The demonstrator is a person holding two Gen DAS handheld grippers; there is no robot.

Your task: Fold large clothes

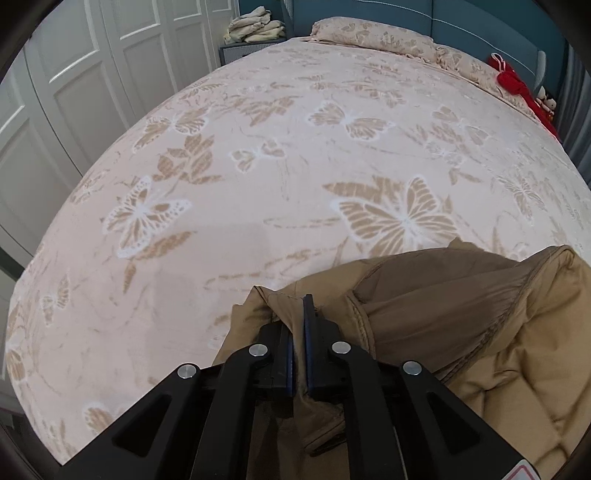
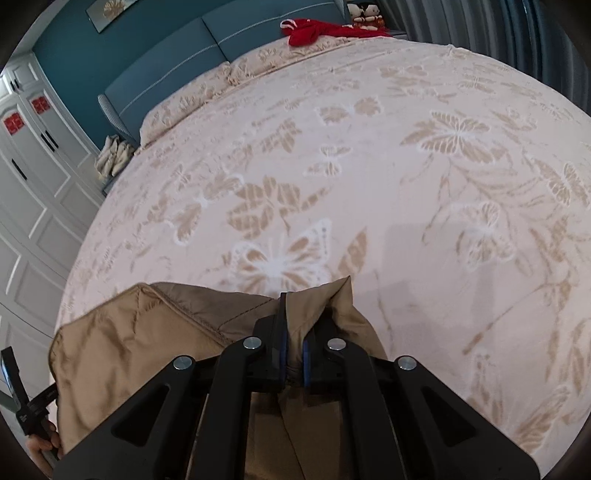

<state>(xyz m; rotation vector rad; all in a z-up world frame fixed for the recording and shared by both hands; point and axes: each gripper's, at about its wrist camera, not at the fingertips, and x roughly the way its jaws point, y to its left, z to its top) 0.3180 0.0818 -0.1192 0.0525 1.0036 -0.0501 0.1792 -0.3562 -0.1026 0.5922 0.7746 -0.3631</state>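
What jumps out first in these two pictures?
A tan jacket bunched at the near edge of a bed, pinched by the left gripper and right gripper. Beyond spreads a pink butterfly bedspread; a red garment lies by the headboard.

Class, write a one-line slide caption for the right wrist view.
Right tool pinching a tan quilted jacket above a pink butterfly-patterned bedspread.
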